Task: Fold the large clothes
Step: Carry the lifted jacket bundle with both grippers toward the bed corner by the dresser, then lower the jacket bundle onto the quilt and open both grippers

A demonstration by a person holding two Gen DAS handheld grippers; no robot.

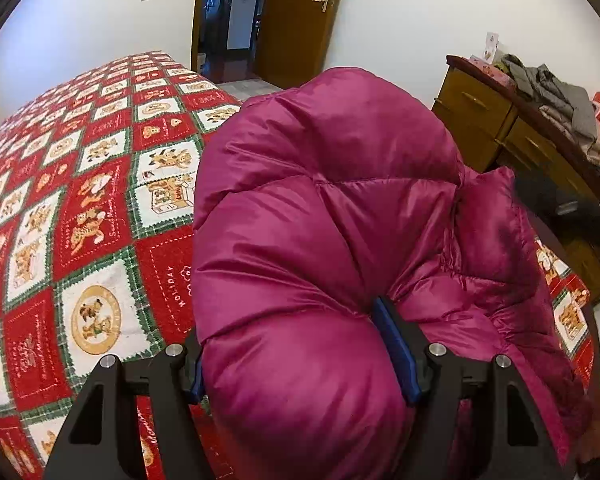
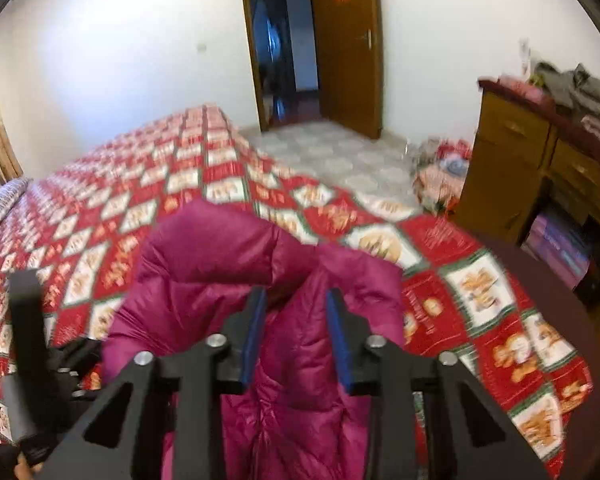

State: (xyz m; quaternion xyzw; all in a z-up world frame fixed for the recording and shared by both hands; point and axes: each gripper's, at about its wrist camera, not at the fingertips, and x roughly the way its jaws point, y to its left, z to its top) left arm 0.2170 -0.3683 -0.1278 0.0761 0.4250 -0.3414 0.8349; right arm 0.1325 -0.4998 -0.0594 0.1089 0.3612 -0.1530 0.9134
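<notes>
Magenta puffer jacket (image 1: 320, 240) sits bunched on the red patchwork bedspread (image 1: 80, 200), near the bed's close edge, bulk rising straight ahead of both tools. Left gripper (image 1: 300, 344): fingers spread wide but pinching a fat quilted roll of the jacket; blue pads (image 1: 396, 352) dent the fabric on the near side, the other pad mostly buried under the roll. Jacket's long axis seems to run away from this gripper toward the doorway (image 1: 236, 20), though bunching makes that a guess. Right gripper (image 2: 296, 336): jaws narrowed, blue fingers (image 2: 256, 336) flanking a raised fold at the jacket's open front; whether the pads actually press it or just bracket it, cannot tell, since that view is motion-blurred. Left gripper looks nearer the thick mass, right nearer the front edge. Hidden: jacket's near hem, below both frames; sleeves not identifiable. Wooden dresser (image 1: 500, 128) at right holds a grey clothes pile (image 1: 556, 92).
</notes>
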